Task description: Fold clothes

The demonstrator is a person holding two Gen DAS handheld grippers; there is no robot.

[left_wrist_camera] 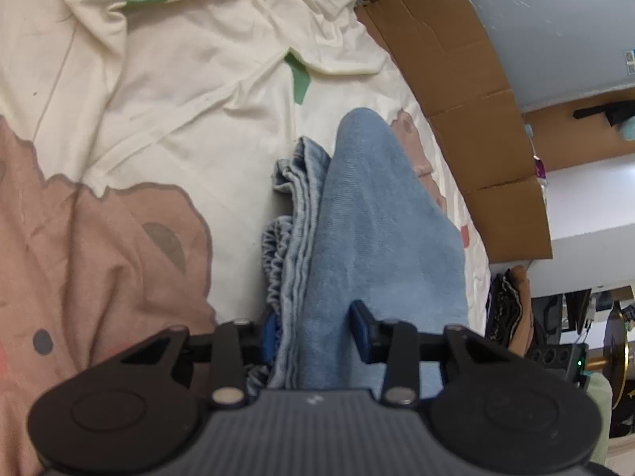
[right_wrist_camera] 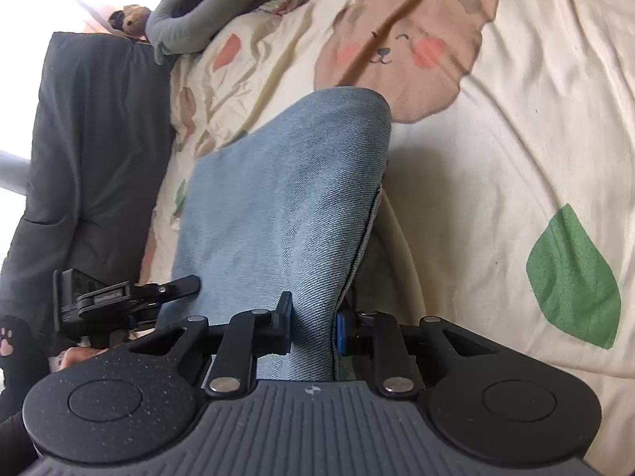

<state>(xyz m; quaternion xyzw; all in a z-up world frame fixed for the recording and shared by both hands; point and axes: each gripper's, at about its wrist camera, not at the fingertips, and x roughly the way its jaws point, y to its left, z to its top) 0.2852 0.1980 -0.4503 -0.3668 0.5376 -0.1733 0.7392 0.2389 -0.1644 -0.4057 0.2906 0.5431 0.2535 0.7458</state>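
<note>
The left claw [left_wrist_camera: 317, 333] is clamped on a thick fold of the jeans [left_wrist_camera: 369, 214], its blue pads pressing the stacked layers from both sides. The denim runs forward from the claw over the bedsheet [left_wrist_camera: 158, 99], with gathered edges showing on its left. The right claw [right_wrist_camera: 311, 329] likewise pinches the jeans [right_wrist_camera: 285, 182], which extend ahead toward the bear print [right_wrist_camera: 405, 47]. Cardboard [left_wrist_camera: 468, 91] borders the bed.

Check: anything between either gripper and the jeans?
Nothing visible. The left gripper and right gripper each have blue denim jeans running between their fingers, over the bear-print bedsheet.
</note>
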